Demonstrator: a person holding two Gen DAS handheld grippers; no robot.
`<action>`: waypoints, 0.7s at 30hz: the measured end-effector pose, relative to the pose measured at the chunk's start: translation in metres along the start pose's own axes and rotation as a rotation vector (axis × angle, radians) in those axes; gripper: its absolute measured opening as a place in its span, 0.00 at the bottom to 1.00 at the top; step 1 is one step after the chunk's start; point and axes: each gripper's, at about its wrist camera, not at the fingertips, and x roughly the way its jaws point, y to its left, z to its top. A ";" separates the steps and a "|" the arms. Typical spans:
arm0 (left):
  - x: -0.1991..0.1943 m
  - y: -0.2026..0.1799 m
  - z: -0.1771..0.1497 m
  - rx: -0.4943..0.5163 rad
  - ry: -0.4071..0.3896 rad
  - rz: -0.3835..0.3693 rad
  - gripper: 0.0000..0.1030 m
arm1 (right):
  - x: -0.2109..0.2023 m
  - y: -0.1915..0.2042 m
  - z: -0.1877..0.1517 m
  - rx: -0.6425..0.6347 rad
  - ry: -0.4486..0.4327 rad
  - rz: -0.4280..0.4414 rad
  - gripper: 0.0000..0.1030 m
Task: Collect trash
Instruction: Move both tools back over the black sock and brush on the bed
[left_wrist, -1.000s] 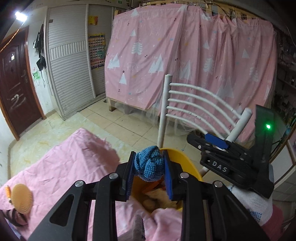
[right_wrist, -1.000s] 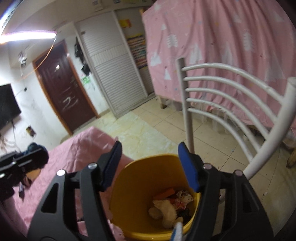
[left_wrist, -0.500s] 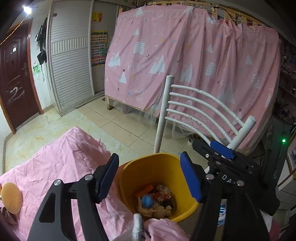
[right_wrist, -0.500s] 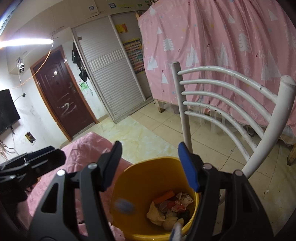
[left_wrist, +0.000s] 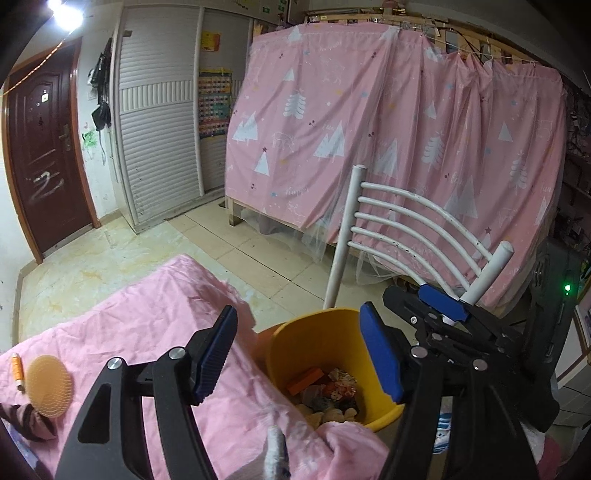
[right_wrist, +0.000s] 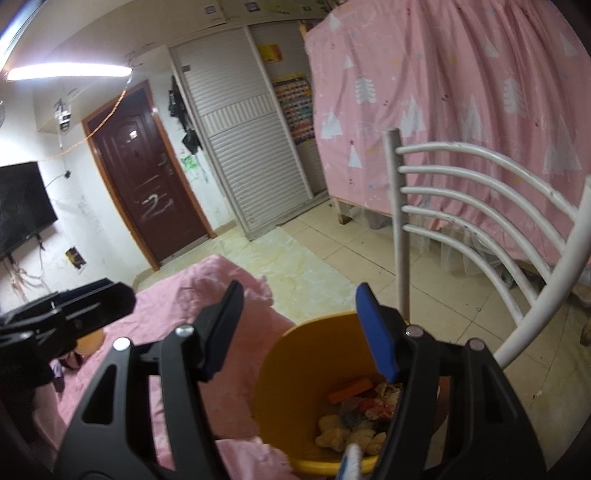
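— Gone from the left gripper (left_wrist: 299, 350): the blue knit ball it pinched a second ago. Jaws spread, empty.
— And the right gripper (right_wrist: 299, 332)?
— Wide apart too. Yellow bin (left_wrist: 314, 339) at five o'clock; trash (right_wrist: 354, 417) inside.

The right gripper (right_wrist: 299, 332), black with blue pads, has its fingers spread wide with nothing between them. Under it stands a round yellow plastic bucket (right_wrist: 291, 373) with crumpled trash (right_wrist: 354, 417) at the bottom, among it an orange flat piece (right_wrist: 350, 390). A wrinkled pink cloth (right_wrist: 192, 295) touches the bucket's left side. Behind the bucket stands a white metal chair back (right_wrist: 461, 206). The other black gripper (right_wrist: 62, 314) shows at the left edge.
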 end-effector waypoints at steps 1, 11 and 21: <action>-0.004 0.002 0.000 -0.002 -0.005 0.004 0.58 | 0.000 0.006 0.000 -0.007 0.002 0.011 0.59; -0.047 0.053 -0.007 -0.030 -0.026 0.120 0.59 | 0.007 0.062 -0.003 -0.091 0.042 0.087 0.65; -0.078 0.134 -0.027 -0.116 -0.029 0.231 0.66 | 0.018 0.123 -0.014 -0.175 0.091 0.140 0.69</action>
